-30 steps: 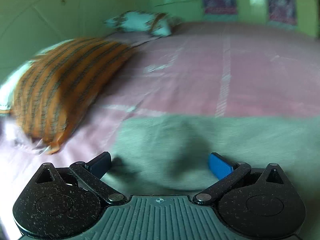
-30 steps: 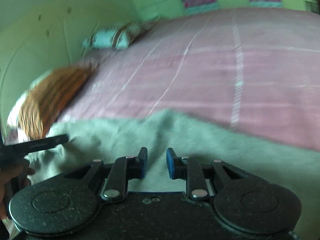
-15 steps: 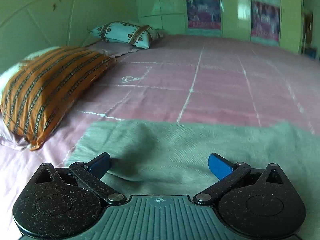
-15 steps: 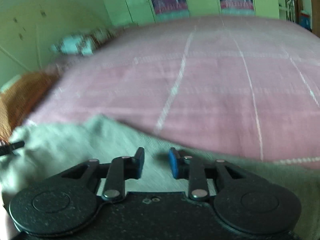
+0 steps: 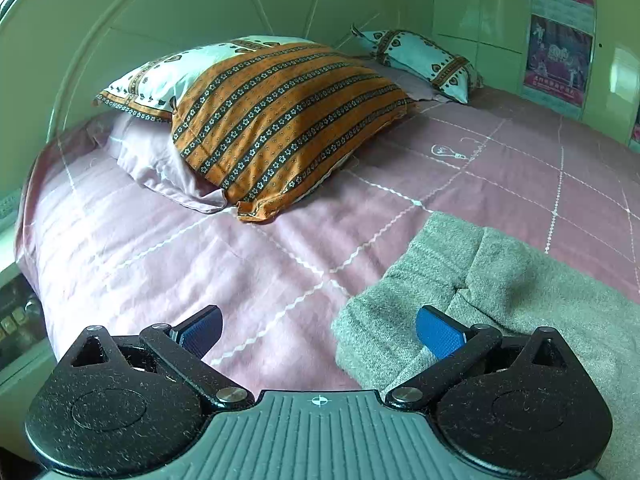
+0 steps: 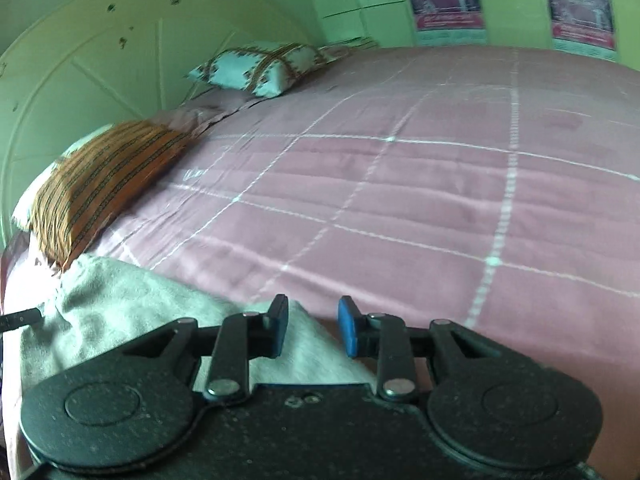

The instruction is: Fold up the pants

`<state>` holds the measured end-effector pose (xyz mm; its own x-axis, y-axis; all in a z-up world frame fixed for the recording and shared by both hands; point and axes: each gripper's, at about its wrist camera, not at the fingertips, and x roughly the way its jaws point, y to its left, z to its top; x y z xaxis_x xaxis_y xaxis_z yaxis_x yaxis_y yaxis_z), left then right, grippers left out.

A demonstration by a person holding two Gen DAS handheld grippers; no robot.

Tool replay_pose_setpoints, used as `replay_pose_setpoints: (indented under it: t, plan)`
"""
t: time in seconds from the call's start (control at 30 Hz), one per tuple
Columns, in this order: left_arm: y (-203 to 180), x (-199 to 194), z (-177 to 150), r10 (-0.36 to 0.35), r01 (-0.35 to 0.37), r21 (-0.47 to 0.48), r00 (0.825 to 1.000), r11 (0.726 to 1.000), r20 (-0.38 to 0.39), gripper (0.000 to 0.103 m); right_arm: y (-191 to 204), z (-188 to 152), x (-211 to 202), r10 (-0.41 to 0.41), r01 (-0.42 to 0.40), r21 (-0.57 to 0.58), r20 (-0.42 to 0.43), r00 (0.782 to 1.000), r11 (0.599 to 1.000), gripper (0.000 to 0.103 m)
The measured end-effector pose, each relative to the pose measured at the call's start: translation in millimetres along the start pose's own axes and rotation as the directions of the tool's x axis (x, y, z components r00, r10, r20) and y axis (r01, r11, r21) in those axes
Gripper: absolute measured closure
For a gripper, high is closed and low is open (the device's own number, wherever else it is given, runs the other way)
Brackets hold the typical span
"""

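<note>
Grey pants [image 5: 480, 280] lie folded on the pink bedspread [image 5: 200, 256], at the lower right in the left wrist view. My left gripper [image 5: 318, 330] is wide open and empty, just above the bed beside the pants' left end, its right pad [image 5: 438, 336] over the fabric edge. In the right wrist view the pants [image 6: 120, 312] lie at the lower left. My right gripper [image 6: 312, 330] is partly open with nothing between its pads, above the pants' right corner.
An orange striped pillow [image 5: 280, 120] on a pink pillow [image 5: 160, 164] lies near the headboard, a white patterned pillow [image 5: 420, 60] farther back. Green wardrobe doors with posters [image 6: 444, 0] stand behind the bed. The bed's left edge [image 5: 28, 264] is close.
The left gripper has swung left toward the pillows, so the pants shifted to its right. The right gripper has moved to the pants' right corner and its jaws stand wider apart.
</note>
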<state>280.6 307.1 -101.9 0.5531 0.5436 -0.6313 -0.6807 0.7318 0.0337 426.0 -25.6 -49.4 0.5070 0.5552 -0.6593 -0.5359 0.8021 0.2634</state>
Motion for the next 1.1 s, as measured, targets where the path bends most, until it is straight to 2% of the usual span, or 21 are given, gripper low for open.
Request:
replay_pose_setpoints:
  t: [0.07,0.13,0.17,0.23,0.27,0.3,0.33,0.4,0.47,0.53,0.57,0.63,0.7,0.73,0.77,0.8,0.87,0.9,1.0,1.1]
  plan:
    - [3,-2,1,-0.03,0.03,-0.055,1.0,0.998,-0.009,0.002,4,3,14,0.009,-0.01,-0.022,-0.037,0.999,1.0,0.08]
    - [6,0,3,-0.054,0.053,-0.088,0.998,0.995,-0.013,0.009,7,5,22,0.004,-0.007,-0.053,-0.058,0.998,0.999,0.079]
    - [4,2,4,-0.052,0.051,-0.083,0.998,0.995,-0.019,0.017,8,5,23,0.005,-0.009,-0.066,-0.061,0.998,0.998,0.079]
    - [4,9,2,-0.091,0.087,-0.104,0.995,0.991,-0.036,0.042,10,4,24,0.047,-0.054,-0.074,-0.091,0.995,0.996,0.081]
    - [3,12,1,-0.124,0.119,-0.123,0.992,0.985,-0.037,0.061,11,3,26,0.071,-0.079,-0.071,-0.108,0.992,0.994,0.085]
    - [0,15,0,-0.142,0.137,-0.125,0.989,0.983,-0.037,0.068,13,2,25,0.073,-0.081,-0.077,-0.1,0.992,0.994,0.09]
    - [-5,15,-1,-0.125,0.121,-0.108,0.992,0.987,-0.03,0.07,16,1,26,0.062,-0.07,-0.092,-0.097,0.993,0.993,0.096]
    - [-7,12,-1,-0.114,0.113,-0.101,0.994,0.989,-0.004,0.082,21,-2,28,0.042,-0.053,-0.113,-0.097,0.994,0.992,0.101]
    - [3,4,4,-0.121,0.124,-0.146,0.992,0.981,0.031,0.087,27,-1,22,0.014,-0.023,-0.138,-0.06,0.998,0.99,0.102]
    - [9,-3,6,-0.12,0.125,-0.13,0.992,0.984,0.049,0.087,26,4,12,0.016,-0.016,-0.117,0.0,1.0,0.993,0.103]
    - [8,3,3,-0.112,0.114,-0.107,0.993,0.988,0.022,0.087,26,4,11,0.013,-0.011,-0.113,0.02,1.0,0.994,0.103]
    - [14,17,-5,-0.117,0.114,-0.124,0.993,0.986,-0.016,0.086,25,-7,36,-0.047,0.038,-0.134,-0.065,0.997,0.99,0.103]
    - [16,18,-5,-0.122,0.118,-0.123,0.992,0.985,-0.022,0.082,29,-11,43,-0.09,0.081,-0.141,-0.058,0.994,0.987,0.099]
    - [16,16,-2,-0.117,0.114,-0.108,0.993,0.988,-0.021,0.08,32,-8,40,-0.115,0.107,-0.135,-0.053,0.992,0.985,0.091]
    - [16,11,3,-0.106,0.104,-0.1,0.994,0.99,-0.021,0.075,33,-5,33,-0.13,0.126,-0.124,-0.032,0.991,0.984,0.09]
    - [18,3,8,-0.089,0.088,-0.107,0.996,0.99,-0.005,0.063,32,-2,16,-0.138,0.14,-0.105,0.023,0.99,0.985,0.091]
    - [17,-22,15,-0.036,0.042,-0.084,0.997,0.996,0.072,0.053,23,-3,-22,-0.134,0.14,-0.054,0.107,0.985,0.989,0.09]
    - [13,-32,18,-0.05,0.056,-0.062,0.994,0.997,0.096,0.052,18,-5,-38,-0.139,0.145,-0.04,0.116,0.983,0.989,0.091]
    - [-25,-52,17,-0.158,0.154,0.049,0.98,0.987,0.117,0.052,7,-29,-86,-0.221,0.223,0.004,0.149,0.964,0.975,0.089]
    - [-75,-53,2,-0.265,0.251,0.169,0.962,0.953,0.068,0.048,0,-67,-127,-0.3,0.293,0.065,0.165,0.94,0.954,0.089]
